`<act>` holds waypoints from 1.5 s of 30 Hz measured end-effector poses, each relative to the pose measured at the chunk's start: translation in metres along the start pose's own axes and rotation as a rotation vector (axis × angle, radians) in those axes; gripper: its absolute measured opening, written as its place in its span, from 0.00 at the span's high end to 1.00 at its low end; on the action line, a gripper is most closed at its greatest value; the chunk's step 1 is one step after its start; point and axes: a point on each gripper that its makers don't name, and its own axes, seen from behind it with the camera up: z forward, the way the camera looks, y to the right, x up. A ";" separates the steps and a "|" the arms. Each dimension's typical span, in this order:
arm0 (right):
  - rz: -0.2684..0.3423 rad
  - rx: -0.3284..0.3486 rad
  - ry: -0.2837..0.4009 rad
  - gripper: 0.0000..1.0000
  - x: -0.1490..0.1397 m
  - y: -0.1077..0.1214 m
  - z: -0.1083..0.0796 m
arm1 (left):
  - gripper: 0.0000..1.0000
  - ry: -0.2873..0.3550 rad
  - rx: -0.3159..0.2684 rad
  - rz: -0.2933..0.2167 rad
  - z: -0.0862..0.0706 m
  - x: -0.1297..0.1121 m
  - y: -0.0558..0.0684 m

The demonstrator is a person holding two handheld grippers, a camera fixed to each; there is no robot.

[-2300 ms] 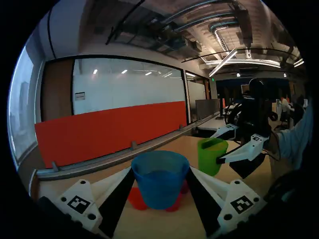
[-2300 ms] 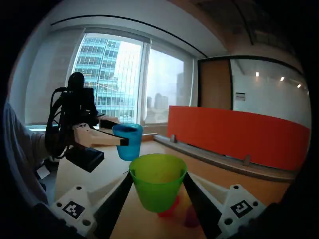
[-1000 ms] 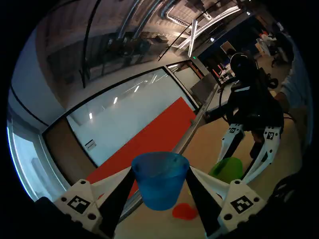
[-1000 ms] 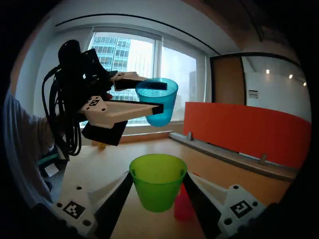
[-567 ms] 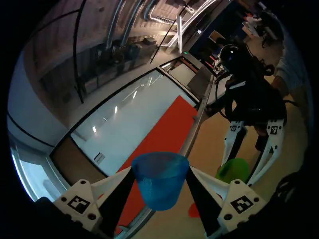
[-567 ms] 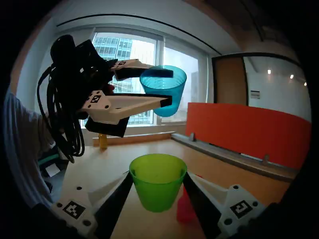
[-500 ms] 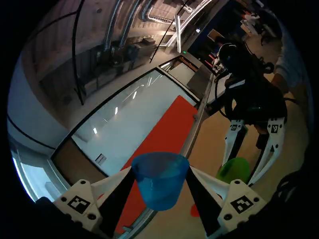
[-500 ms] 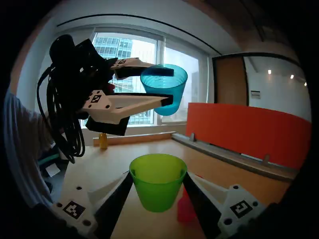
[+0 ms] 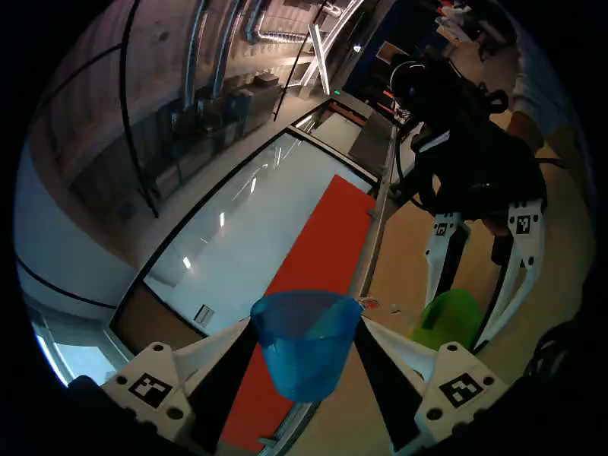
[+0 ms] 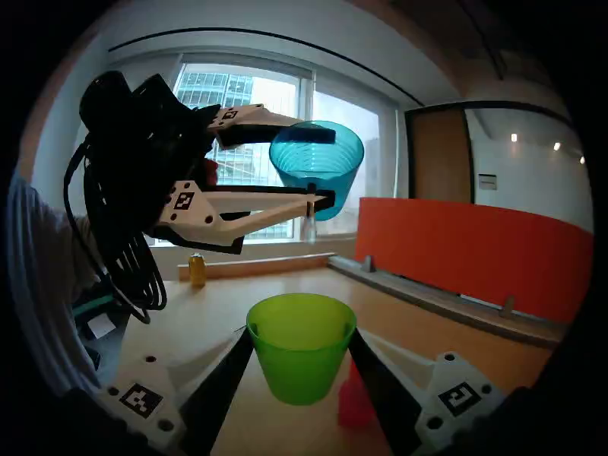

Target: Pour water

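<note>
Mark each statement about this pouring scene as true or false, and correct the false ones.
1. The left tongs grip a blue cup. True.
2. The blue cup is held upright. False: it is tilted, and a thin stream of water leaves its rim.
3. The right tongs grip a red cup. False: they grip a green cup.
4. In the right gripper view, the blue cup is higher than the green cup. True.
5. The long panel in the background is blue. False: it is orange.
</note>
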 end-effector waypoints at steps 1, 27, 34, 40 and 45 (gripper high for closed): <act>0.000 -0.001 0.000 0.10 0.000 0.000 0.000 | 0.14 0.000 0.001 0.005 0.000 0.000 0.000; -0.004 -0.005 0.005 0.10 0.002 0.004 -0.003 | 0.14 0.012 0.022 0.108 0.000 0.007 -0.006; -0.006 -0.005 0.006 0.10 0.003 0.004 -0.003 | 0.14 0.018 0.028 0.136 0.000 0.009 -0.009; -0.008 -0.004 0.008 0.10 0.003 0.004 -0.003 | 0.14 0.020 0.034 0.162 0.000 0.011 -0.011; -0.009 -0.005 0.009 0.10 0.002 0.005 -0.003 | 0.14 0.022 0.037 0.184 0.000 0.013 -0.011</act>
